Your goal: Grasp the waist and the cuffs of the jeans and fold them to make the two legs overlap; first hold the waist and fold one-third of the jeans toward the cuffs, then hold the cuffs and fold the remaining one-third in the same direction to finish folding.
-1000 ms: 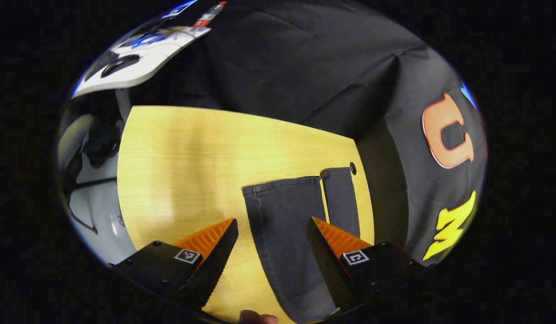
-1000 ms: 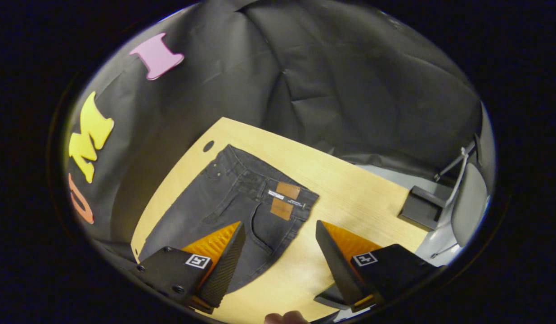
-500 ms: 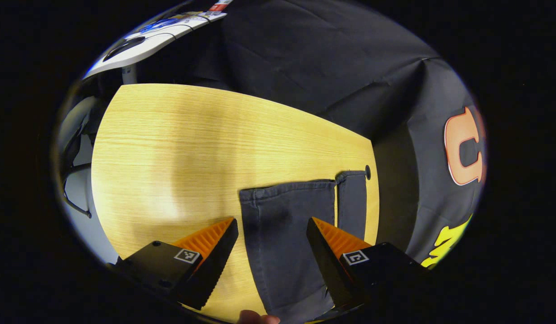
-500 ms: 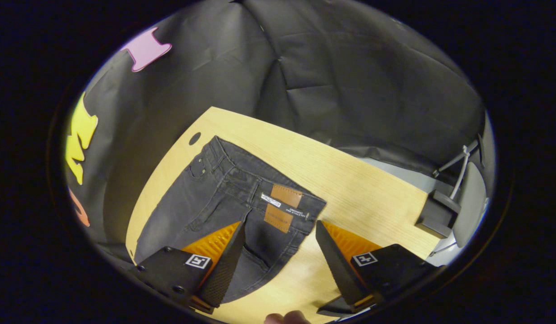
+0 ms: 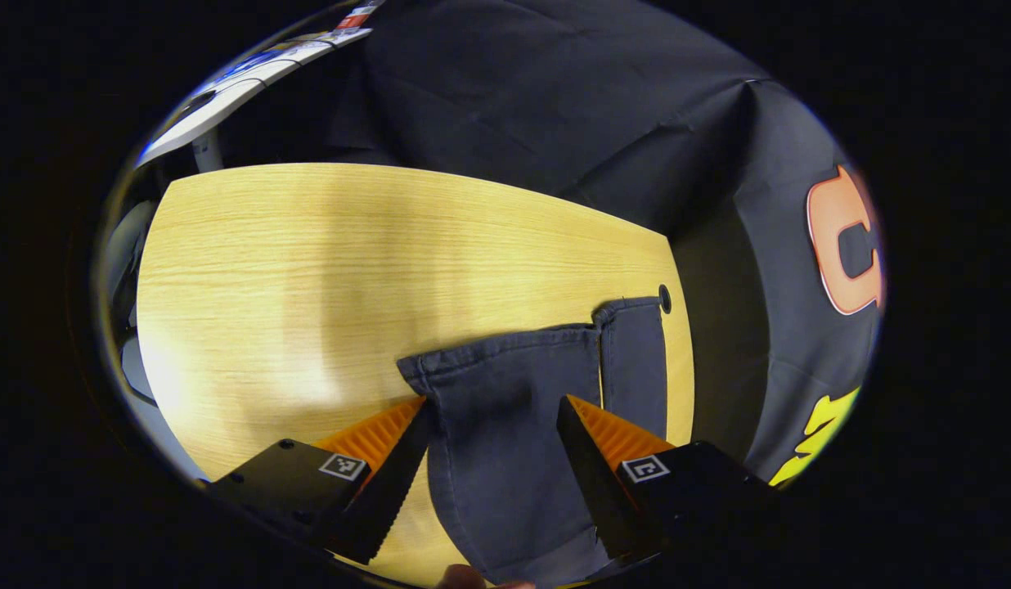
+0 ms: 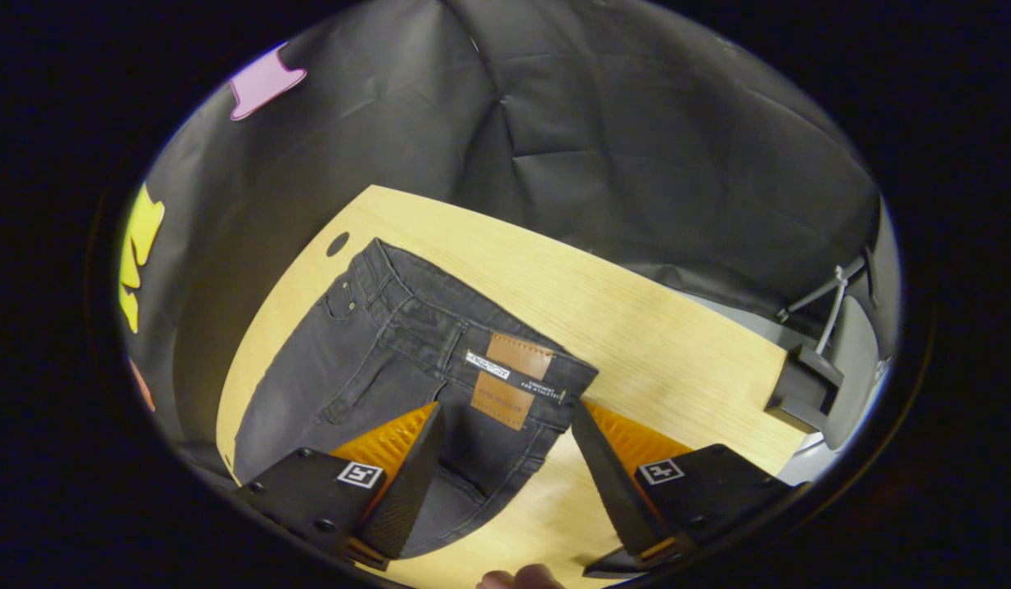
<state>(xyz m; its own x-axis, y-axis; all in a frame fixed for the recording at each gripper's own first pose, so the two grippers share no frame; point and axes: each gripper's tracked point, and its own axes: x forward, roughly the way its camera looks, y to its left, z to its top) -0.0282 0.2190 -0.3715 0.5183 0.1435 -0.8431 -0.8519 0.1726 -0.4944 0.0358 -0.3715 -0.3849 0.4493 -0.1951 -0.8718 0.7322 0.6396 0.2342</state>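
Left gripper [image 5: 493,409]: two wedge-shaped fingers with ribbed, sawtooth inner faces, each on a black blocky mount; a small square black-and-white marker tag on each mount, plus round screw heads on one mount. Right gripper [image 6: 505,413]: same build, ribbed wedge fingers, black mounts, a square marker tag on each, screws visible. A fingertip [image 6: 522,577] of the person's hand peeks in below.

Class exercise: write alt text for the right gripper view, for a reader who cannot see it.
The open right tool hovers over the waist of dark jeans lying flat on a wooden table, brown patches beside the waistband. Black cloth hangs behind.
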